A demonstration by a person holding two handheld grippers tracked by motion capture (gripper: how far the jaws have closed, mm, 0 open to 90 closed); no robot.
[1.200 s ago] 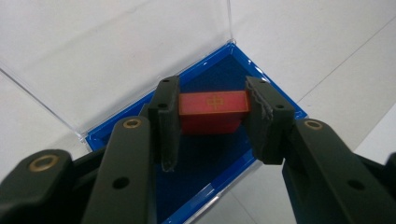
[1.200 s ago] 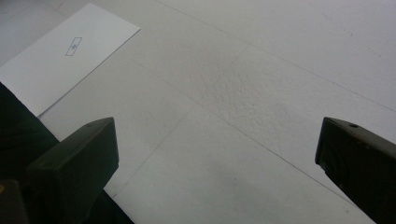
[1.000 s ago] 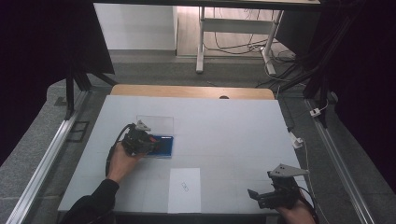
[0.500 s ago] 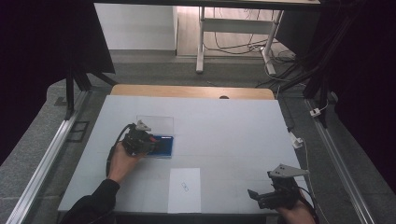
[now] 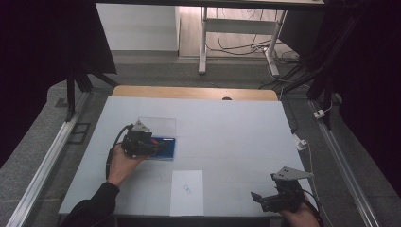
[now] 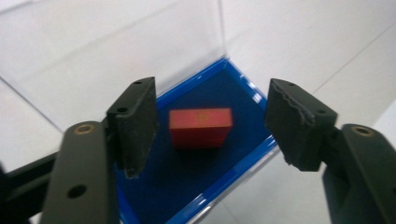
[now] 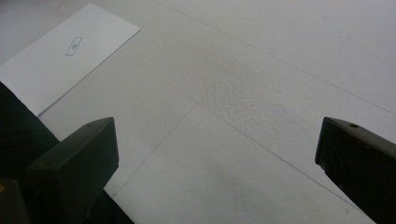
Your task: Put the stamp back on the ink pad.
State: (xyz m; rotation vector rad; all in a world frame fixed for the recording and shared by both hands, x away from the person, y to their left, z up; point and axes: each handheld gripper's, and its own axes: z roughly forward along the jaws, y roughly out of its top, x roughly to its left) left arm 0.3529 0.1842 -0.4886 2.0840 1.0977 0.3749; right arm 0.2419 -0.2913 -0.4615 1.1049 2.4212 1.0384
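Still no change, left hand-held gripper point(image 6: 210, 123) open over red block point(image 6: 201, 127), right hand-held gripper point(image 7: 215, 172) open, idle.

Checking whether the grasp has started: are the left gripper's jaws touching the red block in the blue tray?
Apart. The left gripper view shows the left gripper open, blue lining visible between each jaw and the red block in the blue tray.

Block point(image 6: 201, 127) inside case point(image 6: 243, 154), table point(image 5: 227, 127) left; paper sheet point(image 5: 187, 191) near front edge.
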